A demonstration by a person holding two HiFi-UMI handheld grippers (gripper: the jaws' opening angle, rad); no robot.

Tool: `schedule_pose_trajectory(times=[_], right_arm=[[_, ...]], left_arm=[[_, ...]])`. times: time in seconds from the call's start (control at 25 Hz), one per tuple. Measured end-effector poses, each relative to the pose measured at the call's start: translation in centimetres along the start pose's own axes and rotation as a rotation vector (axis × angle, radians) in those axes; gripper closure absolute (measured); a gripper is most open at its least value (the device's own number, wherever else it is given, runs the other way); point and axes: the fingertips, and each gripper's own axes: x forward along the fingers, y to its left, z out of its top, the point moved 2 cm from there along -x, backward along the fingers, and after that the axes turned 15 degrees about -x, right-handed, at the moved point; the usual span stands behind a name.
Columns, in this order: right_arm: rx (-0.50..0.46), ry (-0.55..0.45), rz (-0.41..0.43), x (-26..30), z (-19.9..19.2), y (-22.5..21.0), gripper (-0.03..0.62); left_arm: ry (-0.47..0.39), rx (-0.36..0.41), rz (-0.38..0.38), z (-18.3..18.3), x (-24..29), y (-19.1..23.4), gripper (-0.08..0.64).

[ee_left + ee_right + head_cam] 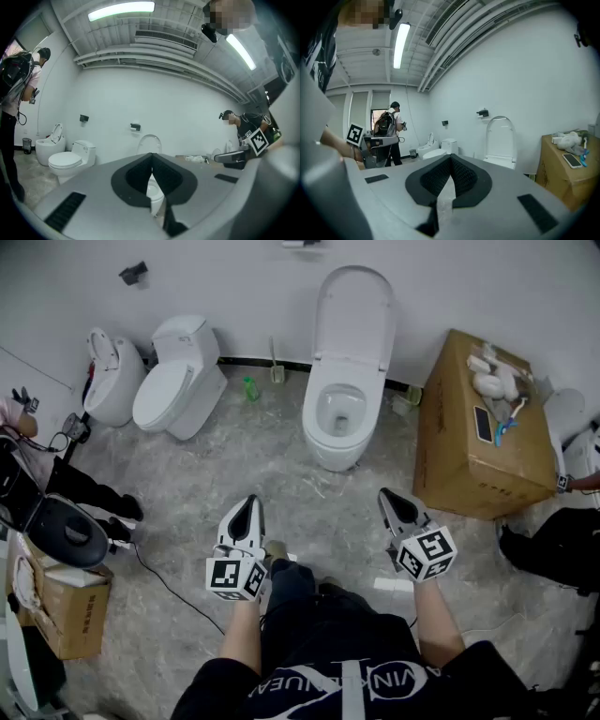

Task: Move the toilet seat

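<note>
The left claw (247, 509) was shut tight and had nothing in it. It hung low over the grey floor (234, 456) and pointed at the wall. Far off to its left stood another toilet (176, 381). I think that one was not part of the job.

Ahead of both claws, and a bit nearer the right one, stood the big white toilet (339, 446). It was well apart from them. Its lid (353, 315) stood straight up against the wall. The toilet seat (315, 407) looked like the white ring lying flat on the bowl. From this far I could not tell for sure that it was the seat and not just the rim.

The right claw (390, 500) was shut tight too, and it was empty. It pointed a little bit down. Off to its right sat a brown box (469, 456) with some small things on top.

So the job looked like it had not started. No claw touched the toilet and nothing was held. There was bare floor between the claws and the bowl.

I think there was a lot left to do. The person had to step closer. One claw had to open and bite on the edge of the seat. Then the seat had to be swung to its new place and let go.
</note>
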Motion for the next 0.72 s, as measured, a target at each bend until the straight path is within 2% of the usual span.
schedule_pose_trajectory(times=[0.52,0.72], right_arm=[[0.007,-0.023,-0.007,0.2,0.5,-0.5,0.583],[0.033,-0.031,-0.042,0.3,0.5,-1.6,0.567]], left_arm=[[-0.003,0.023,-0.028,1.0,1.4,-0.5,0.559],[0.011,0.012,-0.057,1.3,2.7,-1.1,0.557]])
